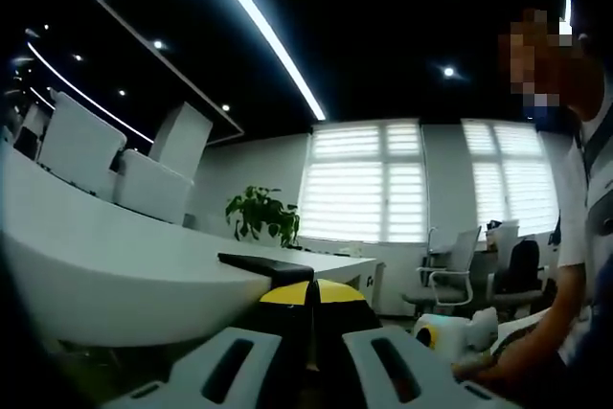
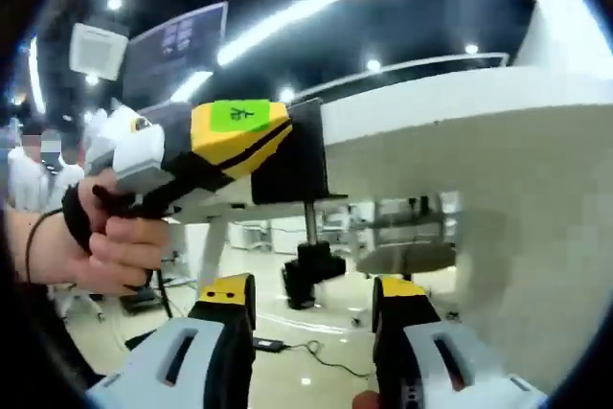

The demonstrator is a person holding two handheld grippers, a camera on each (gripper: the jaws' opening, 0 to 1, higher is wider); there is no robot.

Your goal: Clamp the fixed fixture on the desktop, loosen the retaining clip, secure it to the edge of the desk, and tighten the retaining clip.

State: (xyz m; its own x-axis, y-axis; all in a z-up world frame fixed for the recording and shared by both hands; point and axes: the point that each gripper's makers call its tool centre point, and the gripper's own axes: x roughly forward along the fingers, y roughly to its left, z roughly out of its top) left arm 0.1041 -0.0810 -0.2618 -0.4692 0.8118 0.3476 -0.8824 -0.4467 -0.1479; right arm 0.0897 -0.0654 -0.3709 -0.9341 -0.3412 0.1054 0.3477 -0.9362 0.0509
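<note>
Up close in the left gripper view, the left gripper [image 1: 311, 356] has its pale grey slotted jaws drawn narrow around a black-and-yellow block between them, apparently the body of the fixture [image 1: 266, 266], whose flat black top plate lies on the smooth white desk [image 1: 115, 265] at its rounded edge. A leafy green plant [image 1: 261, 214] stands further along the desk, before slatted window blinds [image 1: 369, 184]. At the right edge a person's forearm [image 1: 536, 342] reaches down beside a white-and-yellow device (too blurred to name).

From below, the right gripper view shows the same left gripper [image 2: 206, 146], a boxy yellow-and-black tool with a green label, held in a hand [image 2: 105, 237] and pressed against the desk's thick white rim [image 2: 450, 131]. The fixture's black C-shaped frame [image 2: 297, 165] wraps that rim, and its slim metal screw drops to a knobby black retaining clip [image 2: 308, 273] hanging clear beneath. The right gripper [image 2: 314, 318] stands wide open, its yellow-tipped black fingertips [image 2: 228, 294] just below the clip, not touching it.
</note>
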